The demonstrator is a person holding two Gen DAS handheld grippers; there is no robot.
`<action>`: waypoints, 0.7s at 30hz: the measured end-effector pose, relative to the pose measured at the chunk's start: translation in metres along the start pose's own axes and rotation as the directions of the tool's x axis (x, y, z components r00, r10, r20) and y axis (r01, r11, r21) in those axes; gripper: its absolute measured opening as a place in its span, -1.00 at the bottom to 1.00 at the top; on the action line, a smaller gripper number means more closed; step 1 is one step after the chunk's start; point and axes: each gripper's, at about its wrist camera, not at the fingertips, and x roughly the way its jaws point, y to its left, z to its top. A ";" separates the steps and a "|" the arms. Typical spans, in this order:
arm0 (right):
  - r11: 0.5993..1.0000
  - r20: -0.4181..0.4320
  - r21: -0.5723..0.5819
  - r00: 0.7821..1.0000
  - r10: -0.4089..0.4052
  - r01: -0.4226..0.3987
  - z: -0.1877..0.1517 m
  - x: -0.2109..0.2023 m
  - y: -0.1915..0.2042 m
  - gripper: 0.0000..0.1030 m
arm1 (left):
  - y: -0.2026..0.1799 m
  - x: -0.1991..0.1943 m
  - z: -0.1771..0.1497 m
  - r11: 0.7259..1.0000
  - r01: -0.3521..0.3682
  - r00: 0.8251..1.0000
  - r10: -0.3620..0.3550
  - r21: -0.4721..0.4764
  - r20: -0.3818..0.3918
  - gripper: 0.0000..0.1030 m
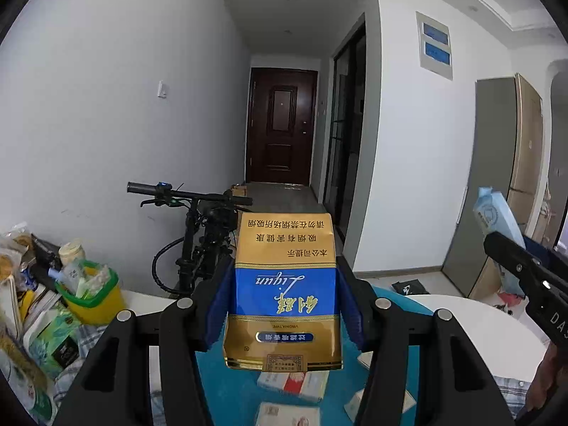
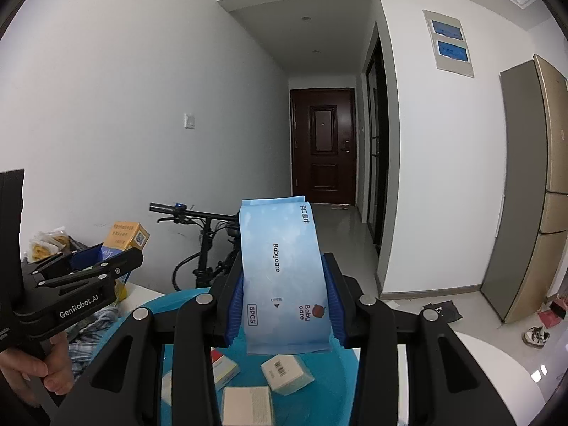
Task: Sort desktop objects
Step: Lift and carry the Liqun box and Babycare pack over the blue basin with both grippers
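Observation:
My left gripper point(image 1: 284, 305) is shut on a gold and blue cigarette pack point(image 1: 284, 284), held upright above a teal round tray point(image 1: 220, 390). It also shows in the right wrist view point(image 2: 88, 266) with the pack point(image 2: 124, 236). My right gripper point(image 2: 284, 305) is shut on a light blue Babycare wipes pack point(image 2: 284, 277), held upright above the teal tray point(image 2: 319, 362). The wipes pack also shows at the right of the left wrist view point(image 1: 497, 216). Several small boxes point(image 2: 285, 372) lie in the tray.
A yellow-green basket point(image 1: 92, 298) and piled snack packets point(image 1: 21, 284) stand at the left. A bicycle point(image 1: 198, 241) leans by the wall behind the white table point(image 1: 479, 323). A hallway with a dark door point(image 1: 280, 124) lies ahead; a fridge point(image 2: 532, 184) is at right.

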 end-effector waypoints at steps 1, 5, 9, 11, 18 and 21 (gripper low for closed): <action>1.000 0.003 -0.010 1.000 -0.007 0.007 0.001 0.004 0.001 -0.25 | -0.002 0.007 0.001 1.000 -0.004 1.000 0.004 0.009 0.000 0.11; 1.000 0.005 -0.002 1.000 -0.002 0.002 0.005 0.018 0.000 -0.25 | -0.003 0.024 -0.001 1.000 0.003 1.000 -0.003 0.010 -0.002 0.11; 1.000 0.002 0.002 1.000 0.005 -0.005 0.005 0.025 0.000 -0.25 | 0.001 0.034 -0.006 1.000 0.014 1.000 -0.014 -0.005 -0.013 0.11; 1.000 -0.012 -0.008 1.000 0.006 -0.006 0.003 0.027 0.000 -0.25 | 0.002 0.039 -0.008 1.000 0.019 0.999 -0.019 -0.004 -0.034 0.11; 0.999 -0.074 0.039 0.996 0.040 -0.038 -0.002 0.037 -0.006 -0.25 | 0.010 0.042 -0.005 1.000 0.007 0.998 -0.009 -0.024 -0.064 0.11; 0.999 -0.095 0.030 0.995 0.036 -0.033 -0.003 0.039 -0.006 -0.25 | 0.011 0.046 -0.004 0.999 0.010 0.995 -0.013 -0.033 -0.104 0.11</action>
